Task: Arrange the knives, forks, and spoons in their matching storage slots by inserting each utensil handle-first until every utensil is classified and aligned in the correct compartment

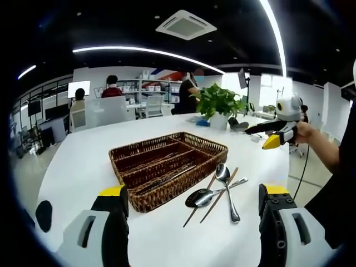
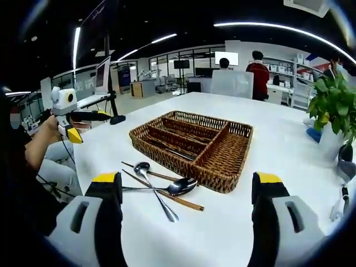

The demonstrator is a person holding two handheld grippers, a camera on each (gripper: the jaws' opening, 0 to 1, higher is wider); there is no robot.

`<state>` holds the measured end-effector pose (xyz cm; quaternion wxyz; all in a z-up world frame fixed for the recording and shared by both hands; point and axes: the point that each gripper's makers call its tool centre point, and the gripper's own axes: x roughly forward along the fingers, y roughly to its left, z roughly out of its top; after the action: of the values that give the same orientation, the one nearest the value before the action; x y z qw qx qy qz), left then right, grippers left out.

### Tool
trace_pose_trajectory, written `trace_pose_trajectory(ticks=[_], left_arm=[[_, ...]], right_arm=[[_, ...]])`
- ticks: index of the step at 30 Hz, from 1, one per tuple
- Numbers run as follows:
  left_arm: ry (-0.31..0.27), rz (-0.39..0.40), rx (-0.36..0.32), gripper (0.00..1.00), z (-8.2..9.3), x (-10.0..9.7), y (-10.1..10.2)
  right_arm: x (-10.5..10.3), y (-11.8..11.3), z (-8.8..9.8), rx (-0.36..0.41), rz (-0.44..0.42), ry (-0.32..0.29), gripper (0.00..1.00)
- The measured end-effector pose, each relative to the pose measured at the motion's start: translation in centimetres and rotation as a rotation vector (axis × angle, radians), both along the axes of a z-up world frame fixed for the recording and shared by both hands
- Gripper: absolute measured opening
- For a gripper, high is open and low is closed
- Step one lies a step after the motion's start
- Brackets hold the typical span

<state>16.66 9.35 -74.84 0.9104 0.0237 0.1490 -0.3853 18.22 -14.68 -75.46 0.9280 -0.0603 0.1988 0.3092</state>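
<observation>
Left gripper view, wicker tray [image 1: 214,149] holding cutlery [image 1: 167,179]; spoons [image 1: 214,192] beside it; both tools wide, empty

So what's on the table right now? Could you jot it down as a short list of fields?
Table: white
Basket: brown wicker tray with compartments, some cutlery already lying in one long slot
Loose cutlery: two spoons and two chopsticks, crossed in a heap beside the basket
Plant: green, in a white pot, at the far end
Left gripper: jaws apart, holding nothing
Right gripper: jaws apart, holding nothing
</observation>
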Motion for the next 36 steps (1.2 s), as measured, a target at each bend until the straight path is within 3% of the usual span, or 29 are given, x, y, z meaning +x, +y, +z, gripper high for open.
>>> trace_pose_trajectory(ticks=[26, 36], left_arm=[[0.008, 0.037, -0.002, 0.99, -0.1, 0.2, 0.1], [0.006, 0.052, 0.009, 0.99, -0.1, 0.2, 0.2]], right_arm=[[0.4, 0.5, -0.3, -0.01, 0.017, 0.018, 0.99], [0.6, 0.6, -1.3, -0.002, 0.024, 0.043, 0.96]])
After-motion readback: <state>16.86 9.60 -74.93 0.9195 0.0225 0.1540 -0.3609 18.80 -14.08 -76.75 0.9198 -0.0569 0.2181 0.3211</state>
